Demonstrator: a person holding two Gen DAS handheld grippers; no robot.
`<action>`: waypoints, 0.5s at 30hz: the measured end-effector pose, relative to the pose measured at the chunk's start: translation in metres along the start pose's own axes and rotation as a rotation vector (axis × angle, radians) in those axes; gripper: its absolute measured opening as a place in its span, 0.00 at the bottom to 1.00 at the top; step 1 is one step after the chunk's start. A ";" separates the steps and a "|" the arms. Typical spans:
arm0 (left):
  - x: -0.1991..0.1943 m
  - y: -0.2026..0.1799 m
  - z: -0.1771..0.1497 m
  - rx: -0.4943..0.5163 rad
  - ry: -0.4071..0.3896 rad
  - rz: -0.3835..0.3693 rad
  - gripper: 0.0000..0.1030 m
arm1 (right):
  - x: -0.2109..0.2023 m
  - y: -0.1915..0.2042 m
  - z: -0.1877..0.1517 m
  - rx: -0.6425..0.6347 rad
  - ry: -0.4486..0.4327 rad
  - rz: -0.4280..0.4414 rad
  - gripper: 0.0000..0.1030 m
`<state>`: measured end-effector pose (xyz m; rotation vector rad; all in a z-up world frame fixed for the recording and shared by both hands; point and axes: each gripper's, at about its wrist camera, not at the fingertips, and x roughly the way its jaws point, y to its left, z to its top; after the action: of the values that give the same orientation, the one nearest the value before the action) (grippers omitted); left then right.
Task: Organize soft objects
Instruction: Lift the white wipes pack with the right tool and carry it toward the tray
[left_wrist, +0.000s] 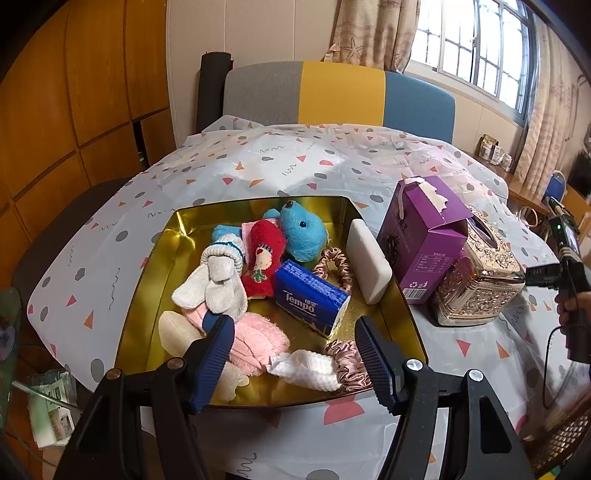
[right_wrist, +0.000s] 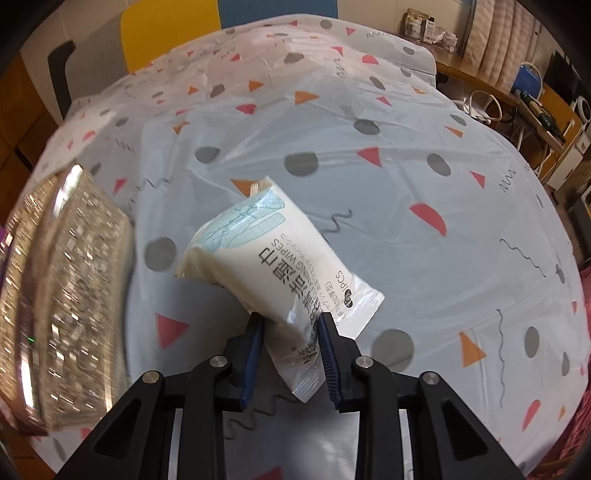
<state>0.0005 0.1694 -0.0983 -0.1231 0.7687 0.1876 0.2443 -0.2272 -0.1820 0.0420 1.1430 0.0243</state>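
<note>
**Wipes packet lifted, bound for the gold tray**

The right gripper (right_wrist: 291, 321) pinches a white packet of cleaning wipes (right_wrist: 273, 254) by its lower end, holding it clear above the patterned bench (right_wrist: 443, 221). The left gripper (left_wrist: 295, 328) hovers wide and empty over the gold tray (left_wrist: 162, 251) (already holding a blue plush toy (left_wrist: 303, 232), Tempo tissue pack (left_wrist: 310, 299), socks and scrunchies). Next, likely: carry the packet past the ornate tissue box (right_wrist: 66, 280) into a free spot in the tray.

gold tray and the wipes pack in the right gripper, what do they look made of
Gold tray: probably thin metal, glossy; its walls mirror light and colours. Wipes pack: soft plastic film, slightly shiny, with printed text and crimped flat ends; it dents where the right gripper pinches it.
</note>
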 end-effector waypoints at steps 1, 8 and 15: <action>0.000 0.001 0.000 -0.004 0.002 -0.002 0.66 | -0.002 0.002 0.002 0.000 -0.010 0.009 0.26; 0.000 0.003 -0.001 -0.013 0.004 -0.001 0.66 | -0.017 0.021 0.013 -0.012 -0.045 0.036 0.23; 0.001 0.006 -0.001 -0.016 0.007 0.002 0.66 | -0.012 0.028 0.013 -0.050 -0.032 0.011 0.18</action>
<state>-0.0008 0.1751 -0.1002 -0.1385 0.7741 0.1953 0.2511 -0.1997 -0.1641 0.0036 1.1100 0.0617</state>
